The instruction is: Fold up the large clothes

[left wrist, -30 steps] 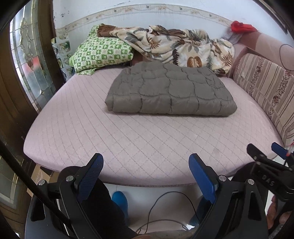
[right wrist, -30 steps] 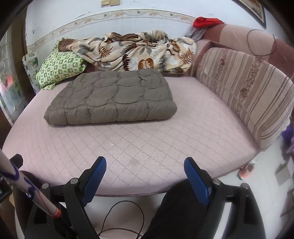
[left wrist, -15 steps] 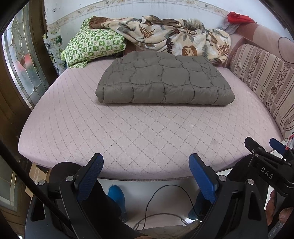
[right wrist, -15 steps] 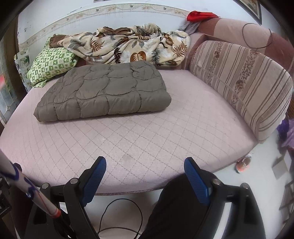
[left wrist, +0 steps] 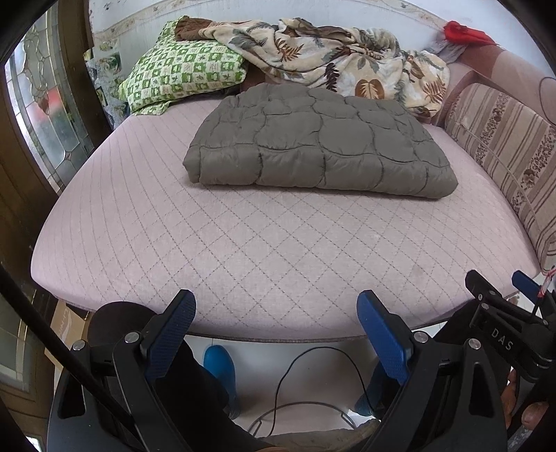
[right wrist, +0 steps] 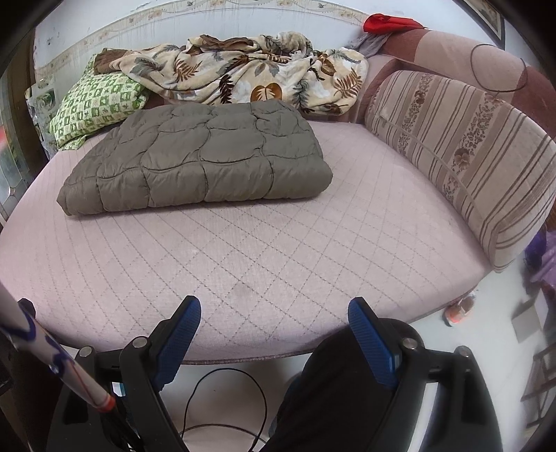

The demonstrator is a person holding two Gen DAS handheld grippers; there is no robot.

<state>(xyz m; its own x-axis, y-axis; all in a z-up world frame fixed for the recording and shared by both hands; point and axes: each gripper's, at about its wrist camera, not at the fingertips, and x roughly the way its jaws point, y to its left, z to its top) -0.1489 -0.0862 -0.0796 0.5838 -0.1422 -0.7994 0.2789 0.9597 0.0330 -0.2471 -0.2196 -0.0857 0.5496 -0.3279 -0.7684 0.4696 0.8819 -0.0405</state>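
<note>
A grey-brown quilted padded garment [left wrist: 319, 146] lies folded in a flat rectangle on the pink quilted bed [left wrist: 243, 250]; it also shows in the right wrist view [right wrist: 201, 163]. My left gripper [left wrist: 278, 330] is open and empty, held at the bed's front edge, well short of the garment. My right gripper [right wrist: 274, 333] is open and empty too, at the same front edge. The right gripper's body [left wrist: 504, 333] shows at the lower right of the left wrist view.
A leaf-print blanket [left wrist: 330, 59] and a green checked pillow [left wrist: 180, 76] lie at the back. A striped bolster [right wrist: 462, 153] lines the right side. A black cable [left wrist: 305, 382] and blue slippers [left wrist: 219, 368] lie on the floor below. A red cloth [right wrist: 385, 22] sits on the headboard.
Both grippers have moved forward and slightly up toward the bed; the folded garment looks nearer and lower in view. Both jaws stay open.
</note>
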